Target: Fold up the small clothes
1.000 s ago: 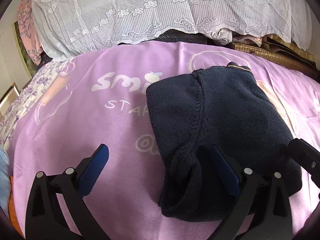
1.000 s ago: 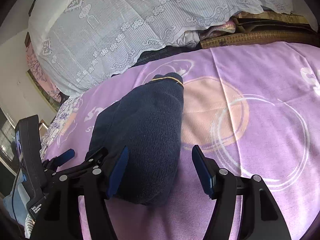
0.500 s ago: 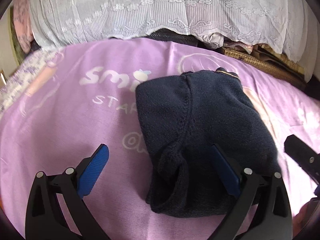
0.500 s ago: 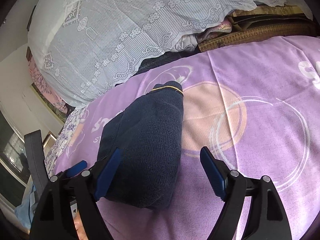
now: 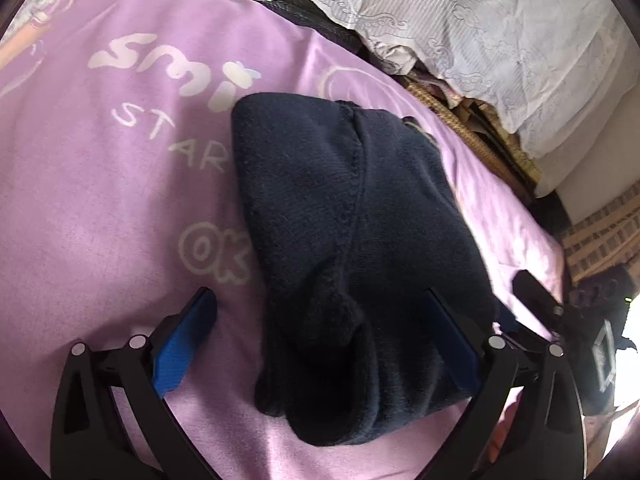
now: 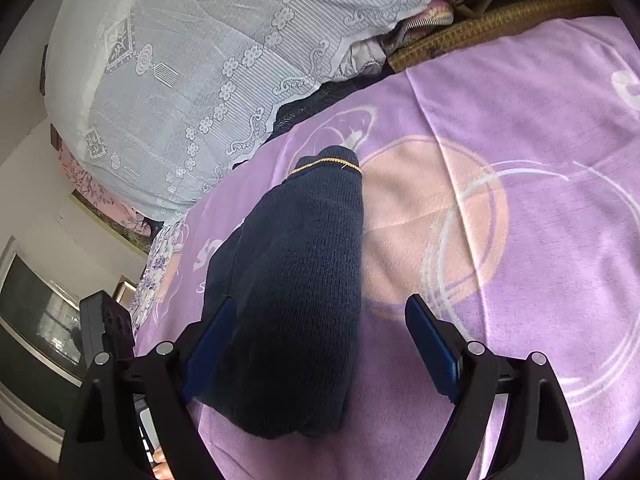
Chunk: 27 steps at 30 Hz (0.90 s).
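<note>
Where it lies folded on my lilac printed blanket (image 5: 120,208), the navy knitted garment (image 5: 352,240) (gold trim at its far end) sits between both spread grippers. My left gripper (image 5: 320,336) straddles it; my right gripper (image 6: 320,344) has just been opening around it, gripping nothing. White lace cover (image 6: 200,60) behind.

Left gripper (image 5: 320,336), right gripper (image 6: 320,332): fingers spread wide.

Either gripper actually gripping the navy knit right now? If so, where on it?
Nothing held. Left gripper and right gripper, whose jaws have just been opening, both stand open around the folded navy knit, pads clear of it.
</note>
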Tool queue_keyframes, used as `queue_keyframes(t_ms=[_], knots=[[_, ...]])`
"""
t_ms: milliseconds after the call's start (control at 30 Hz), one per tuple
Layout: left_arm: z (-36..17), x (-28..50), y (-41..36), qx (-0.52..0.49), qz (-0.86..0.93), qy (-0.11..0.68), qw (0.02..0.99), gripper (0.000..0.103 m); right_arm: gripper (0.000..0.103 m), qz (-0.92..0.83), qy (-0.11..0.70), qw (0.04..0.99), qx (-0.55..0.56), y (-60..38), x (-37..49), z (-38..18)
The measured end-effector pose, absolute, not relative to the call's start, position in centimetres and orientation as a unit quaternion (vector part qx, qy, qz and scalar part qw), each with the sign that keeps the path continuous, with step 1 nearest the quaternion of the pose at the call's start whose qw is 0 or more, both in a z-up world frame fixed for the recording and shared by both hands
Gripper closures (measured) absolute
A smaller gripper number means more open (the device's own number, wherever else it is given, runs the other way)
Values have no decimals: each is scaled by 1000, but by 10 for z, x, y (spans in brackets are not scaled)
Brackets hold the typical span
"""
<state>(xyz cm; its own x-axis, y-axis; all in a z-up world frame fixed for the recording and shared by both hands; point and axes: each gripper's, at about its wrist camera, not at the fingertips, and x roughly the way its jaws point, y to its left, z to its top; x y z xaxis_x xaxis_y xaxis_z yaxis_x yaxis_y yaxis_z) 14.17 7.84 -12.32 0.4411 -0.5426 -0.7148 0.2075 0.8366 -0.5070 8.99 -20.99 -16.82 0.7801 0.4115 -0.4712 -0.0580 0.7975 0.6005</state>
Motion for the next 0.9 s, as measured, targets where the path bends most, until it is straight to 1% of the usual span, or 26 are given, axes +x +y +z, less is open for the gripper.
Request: queue_keyframes(t_ms=[100,300,433,533,567,667,733,800,867,900], knots=[[-124,142,79,-195,-249,479,819,5,16,136,313,890,303,-213,102,-171],[-125,145,72,-180,-245,479,823,5,16,146,336,873,322,-214,133,-181],[-124,152,69,-212,-286,475,805,5,15,158,339,878,300,-201,150,-183],[-127,159,64,-212,-290,477,802,5,16,176,335,879,288,-195,162,-185],[-128,161,63,-213,-292,478,801,5,17,180,335,880,285,-194,165,-185],[-127,165,58,-210,-294,479,800,5,26,204,336,875,283,-192,172,-186],[-127,164,57,-205,-290,478,803,5,29,208,334,874,284,-191,172,-186],[-125,163,56,-201,-286,476,807,9,35,207,329,878,281,-189,169,-185],[-123,161,56,-198,-281,472,812,22,39,200,319,887,266,-184,163,-181],[-123,160,56,-198,-282,471,812,23,41,199,314,891,259,-183,160,-179]])
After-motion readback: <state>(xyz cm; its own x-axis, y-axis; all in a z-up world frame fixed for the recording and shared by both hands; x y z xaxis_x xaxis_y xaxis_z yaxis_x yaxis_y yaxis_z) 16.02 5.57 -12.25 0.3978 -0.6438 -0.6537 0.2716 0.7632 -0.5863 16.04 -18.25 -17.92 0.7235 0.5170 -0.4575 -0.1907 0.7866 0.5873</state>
